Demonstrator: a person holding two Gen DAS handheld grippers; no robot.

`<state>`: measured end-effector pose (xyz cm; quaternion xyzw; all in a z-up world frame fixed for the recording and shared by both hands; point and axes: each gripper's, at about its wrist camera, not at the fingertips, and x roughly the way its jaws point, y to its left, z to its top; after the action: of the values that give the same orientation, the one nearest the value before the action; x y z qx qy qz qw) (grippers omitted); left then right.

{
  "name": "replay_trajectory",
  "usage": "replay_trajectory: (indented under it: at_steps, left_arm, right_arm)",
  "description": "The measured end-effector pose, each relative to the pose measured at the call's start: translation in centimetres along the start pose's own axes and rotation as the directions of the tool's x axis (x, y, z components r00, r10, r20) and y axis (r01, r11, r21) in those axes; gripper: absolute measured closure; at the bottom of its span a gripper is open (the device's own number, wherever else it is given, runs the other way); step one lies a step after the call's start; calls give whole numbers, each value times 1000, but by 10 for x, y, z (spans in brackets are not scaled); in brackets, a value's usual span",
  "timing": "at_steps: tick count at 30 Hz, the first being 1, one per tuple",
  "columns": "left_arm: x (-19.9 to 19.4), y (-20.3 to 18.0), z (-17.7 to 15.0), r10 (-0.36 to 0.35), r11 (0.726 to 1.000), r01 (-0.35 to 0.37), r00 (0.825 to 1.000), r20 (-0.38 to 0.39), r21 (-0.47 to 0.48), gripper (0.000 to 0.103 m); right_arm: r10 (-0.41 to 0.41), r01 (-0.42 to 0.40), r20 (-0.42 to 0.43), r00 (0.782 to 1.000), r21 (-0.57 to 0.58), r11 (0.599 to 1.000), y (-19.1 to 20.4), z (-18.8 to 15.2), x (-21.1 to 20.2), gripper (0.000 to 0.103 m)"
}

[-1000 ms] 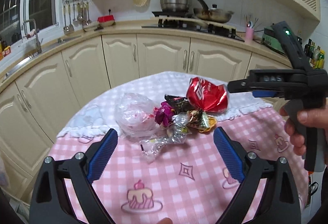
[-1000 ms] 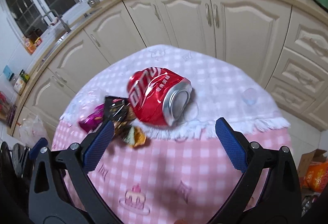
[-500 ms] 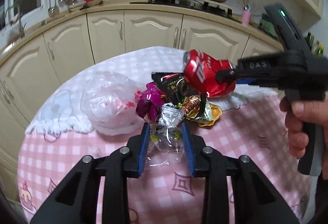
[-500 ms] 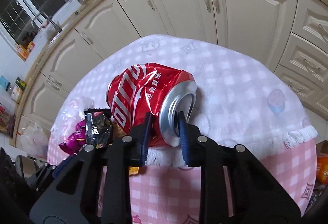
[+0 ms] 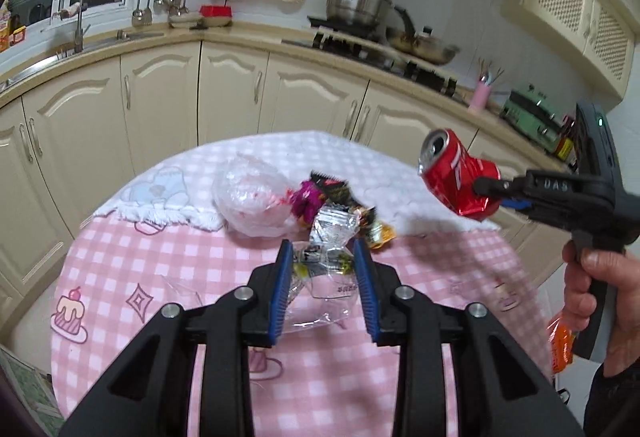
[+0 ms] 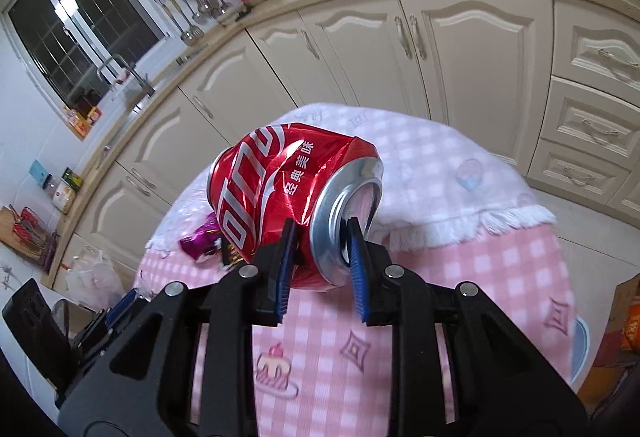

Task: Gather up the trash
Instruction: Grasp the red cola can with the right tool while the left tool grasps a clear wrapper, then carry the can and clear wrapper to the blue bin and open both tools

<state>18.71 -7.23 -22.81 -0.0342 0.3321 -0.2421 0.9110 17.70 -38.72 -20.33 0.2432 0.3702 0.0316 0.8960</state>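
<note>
- Bench (image 5: pixel 120 269): round, draped in a pink checked cloth with cake motifs, a white fringed cloth (image 5: pixel 280 157) laid over its far half; cream kitchen cabinets (image 5: pixel 160 97) curve behind it.
- Right gripper (image 6: pixel 320 249): gripped in the person's hand (image 5: pixel 600 285) and raised above the bench's right side. Its jaws pinch the rim of a crushed red can (image 6: pixel 288 189), one blue pad (image 6: pixel 356 257) inside the opening and the other against the outer wall.
- Left gripper (image 5: pixel 322 277): low over the pink part of the bench, jaws drawn close on either side of a clear plastic wrapper (image 5: pixel 328 257), the blue pads (image 5: pixel 280 285) pressing its crinkled sides.
- Red can, seen from the left wrist view (image 5: pixel 456 177): clear of the cloth, tilted, its open end pointing up and to the left.
- Clear plastic bag (image 5: pixel 252 201): crumpled into a ball with red specks inside, resting where the white cloth meets the pink, just left of the small wrappers.
- Small wrappers: a magenta foil one (image 5: pixel 306 201) touching the bag, a black one (image 5: pixel 334 191) behind it, and a gold-and-black one (image 5: pixel 378 231) to the right, all bunched together just beyond the left gripper.
</note>
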Motion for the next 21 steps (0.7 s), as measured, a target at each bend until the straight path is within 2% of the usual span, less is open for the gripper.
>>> replay_trajectory:
  at_steps: [4, 11, 18, 21]
  left_arm:
    - [-19, -17, 3, -22, 1000, 21, 999, 48, 8, 73]
    - [-33, -65, 10, -73, 996, 69, 994, 80, 47, 73]
    - [-35, -128, 13, -165, 980, 155, 983, 77, 122, 73]
    - [-32, -166, 6, -215, 963, 202, 975, 54, 177, 73]
  right_arm:
    - [21, -21, 35, 999, 5, 1000, -6, -4, -28, 78]
    - [15, -18, 110, 994, 25, 1000, -28, -16, -83, 78]
    - [-15, 0, 185, 983, 83, 997, -71, -31, -137, 78]
    - [-39, 12, 213, 976, 128, 992, -100, -44, -162, 78]
